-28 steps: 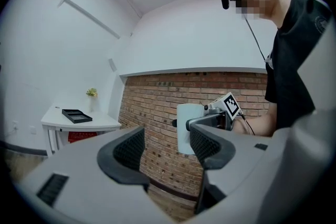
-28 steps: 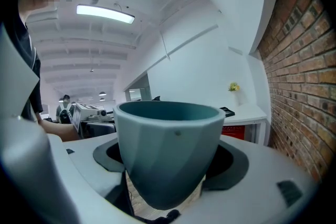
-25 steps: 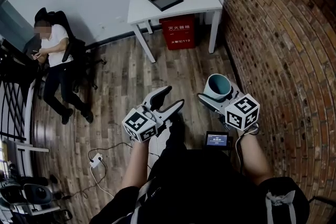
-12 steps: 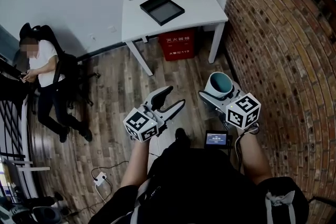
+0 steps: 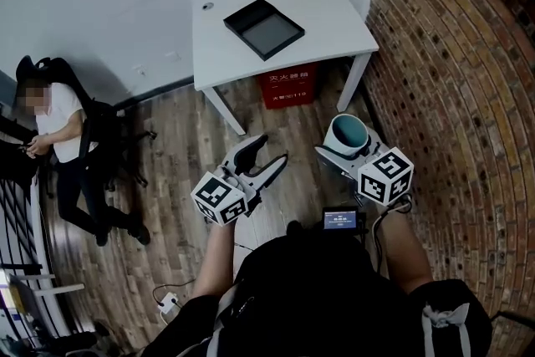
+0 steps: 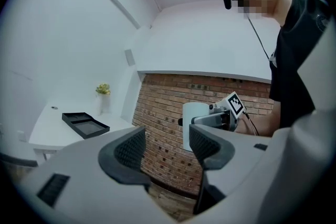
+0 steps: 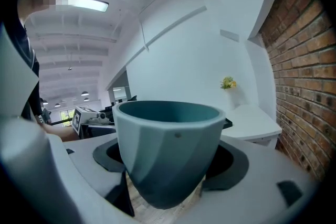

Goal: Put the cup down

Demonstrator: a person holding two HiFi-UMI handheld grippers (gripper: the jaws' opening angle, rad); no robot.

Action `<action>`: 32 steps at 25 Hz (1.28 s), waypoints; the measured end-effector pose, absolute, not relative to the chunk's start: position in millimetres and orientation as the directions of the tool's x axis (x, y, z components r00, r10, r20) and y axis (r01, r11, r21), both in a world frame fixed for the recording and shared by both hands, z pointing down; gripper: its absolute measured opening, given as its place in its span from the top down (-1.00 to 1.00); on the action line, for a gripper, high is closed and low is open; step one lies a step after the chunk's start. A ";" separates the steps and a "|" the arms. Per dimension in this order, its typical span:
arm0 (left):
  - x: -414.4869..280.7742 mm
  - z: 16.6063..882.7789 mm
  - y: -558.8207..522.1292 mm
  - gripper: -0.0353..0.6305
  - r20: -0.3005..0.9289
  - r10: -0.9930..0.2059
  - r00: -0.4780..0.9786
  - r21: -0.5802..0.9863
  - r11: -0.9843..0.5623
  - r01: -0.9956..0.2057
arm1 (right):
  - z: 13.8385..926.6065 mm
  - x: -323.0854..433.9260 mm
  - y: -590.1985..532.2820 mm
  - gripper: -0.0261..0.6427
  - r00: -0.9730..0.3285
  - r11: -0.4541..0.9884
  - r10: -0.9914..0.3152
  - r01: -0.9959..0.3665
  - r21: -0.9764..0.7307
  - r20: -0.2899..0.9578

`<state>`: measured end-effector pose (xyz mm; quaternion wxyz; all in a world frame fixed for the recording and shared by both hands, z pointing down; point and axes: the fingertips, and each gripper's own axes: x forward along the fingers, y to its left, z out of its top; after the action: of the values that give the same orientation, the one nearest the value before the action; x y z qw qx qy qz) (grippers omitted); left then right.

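I am in the carry step. My right gripper (image 7: 169, 161) has its jaws clamped on the lower wall of the teal cup (image 5: 347, 135), held in the air over the wooden floor (image 5: 175, 155) at about 1 o'clock from me. My left gripper (image 6: 167, 147) has its jaws apart with nothing between them. The cup is upright, long axis vertical, mouth up. The white table (image 5: 334, 21) lies at 12 o'clock, well apart, with a black tray (image 5: 263, 28) on it. Next, I judge, I must carry the cup over bare tabletop, lower it level until the base rests, then part the jaws.
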<state>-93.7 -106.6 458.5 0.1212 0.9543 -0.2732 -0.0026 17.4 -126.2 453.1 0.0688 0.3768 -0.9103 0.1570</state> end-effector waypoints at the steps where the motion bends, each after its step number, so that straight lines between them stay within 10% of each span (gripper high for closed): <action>1: -95.7 460.3 -114.6 0.09 0.061 -0.521 0.851 0.238 -0.821 -0.520 | 454.3 15.7 -134.1 -0.26 -0.705 0.665 -0.665 -0.709 -0.235 0.246; 32: -78.9 458.9 -474.9 0.10 0.090 -0.665 0.741 0.230 -0.710 -0.665 | 458.0 23.1 -513.5 -0.26 -0.827 0.781 -0.526 -0.562 -0.271 0.199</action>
<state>-78.9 -474.9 458.9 0.1244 0.9248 -0.3596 0.0006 23.1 -513.5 458.0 0.0564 0.2887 -0.9421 0.1610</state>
